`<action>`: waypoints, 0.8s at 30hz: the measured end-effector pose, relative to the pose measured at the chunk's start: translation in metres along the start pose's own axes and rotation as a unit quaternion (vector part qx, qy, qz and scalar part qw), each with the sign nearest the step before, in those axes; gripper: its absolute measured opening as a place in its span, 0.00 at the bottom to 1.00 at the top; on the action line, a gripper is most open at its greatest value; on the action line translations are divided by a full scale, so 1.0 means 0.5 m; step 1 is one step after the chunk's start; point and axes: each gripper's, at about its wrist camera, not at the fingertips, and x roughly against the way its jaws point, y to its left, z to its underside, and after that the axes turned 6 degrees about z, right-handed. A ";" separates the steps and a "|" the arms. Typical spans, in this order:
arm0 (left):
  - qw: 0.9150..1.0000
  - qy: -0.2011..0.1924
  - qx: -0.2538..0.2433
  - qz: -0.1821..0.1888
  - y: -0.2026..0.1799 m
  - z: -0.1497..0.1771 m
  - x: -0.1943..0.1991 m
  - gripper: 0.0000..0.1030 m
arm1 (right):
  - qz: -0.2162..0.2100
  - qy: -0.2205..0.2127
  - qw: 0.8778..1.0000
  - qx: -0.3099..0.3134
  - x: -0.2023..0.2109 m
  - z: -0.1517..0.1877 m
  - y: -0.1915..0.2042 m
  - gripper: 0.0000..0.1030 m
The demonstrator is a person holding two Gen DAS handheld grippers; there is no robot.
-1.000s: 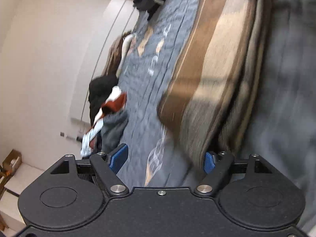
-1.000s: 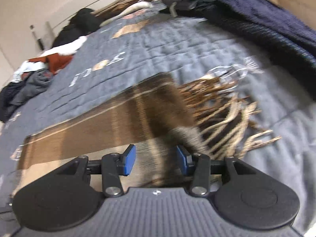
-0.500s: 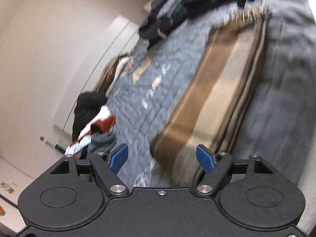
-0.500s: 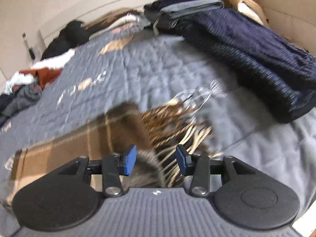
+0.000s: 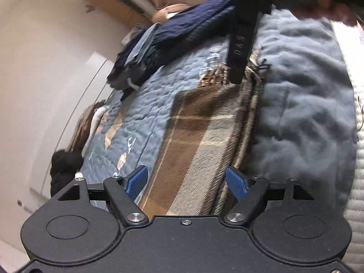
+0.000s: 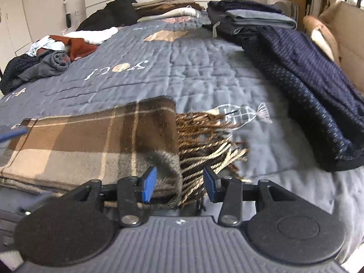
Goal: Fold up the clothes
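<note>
Scarf: a brown, tan and grey plaid scarf (image 6: 95, 141), folded into a long layered strip, flat on the grey quilt (image 6: 204, 72) near its front edge.
Fringe: twisted brown and cream tassels (image 6: 204, 141) spread loose at the strip's right end.
Right gripper: (image 6: 179, 184) jaws partly apart around the fringed corner; blue pads clear of the cloth.
Left gripper: (image 5: 186, 180) jaws wide, straddling the other end, holding nothing.
Open room: bare quilt beyond the scarf.
Edges: navy knit (image 6: 307, 86) and folded stack (image 6: 250, 20) to the right, loose clothes (image 6: 52, 52) far left.
</note>
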 end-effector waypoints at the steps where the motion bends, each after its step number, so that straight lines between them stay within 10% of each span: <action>1: 1.000 0.003 -0.005 0.000 -0.003 0.001 -0.006 0.70 | 0.001 0.002 1.000 0.002 -0.002 0.002 -0.001 0.43; 7: 0.999 0.034 -0.012 0.022 -0.012 0.010 -0.038 0.45 | 0.002 -0.004 0.999 0.049 -0.007 0.016 0.014 0.43; 20: 0.997 0.063 -0.031 0.016 -0.019 0.038 -0.039 0.45 | -0.025 -0.019 0.989 0.148 -0.009 0.033 0.065 0.45; 24: 0.997 0.069 -0.004 0.029 -0.002 0.028 -0.043 0.32 | -0.030 -0.033 0.984 0.174 0.002 0.035 0.075 0.45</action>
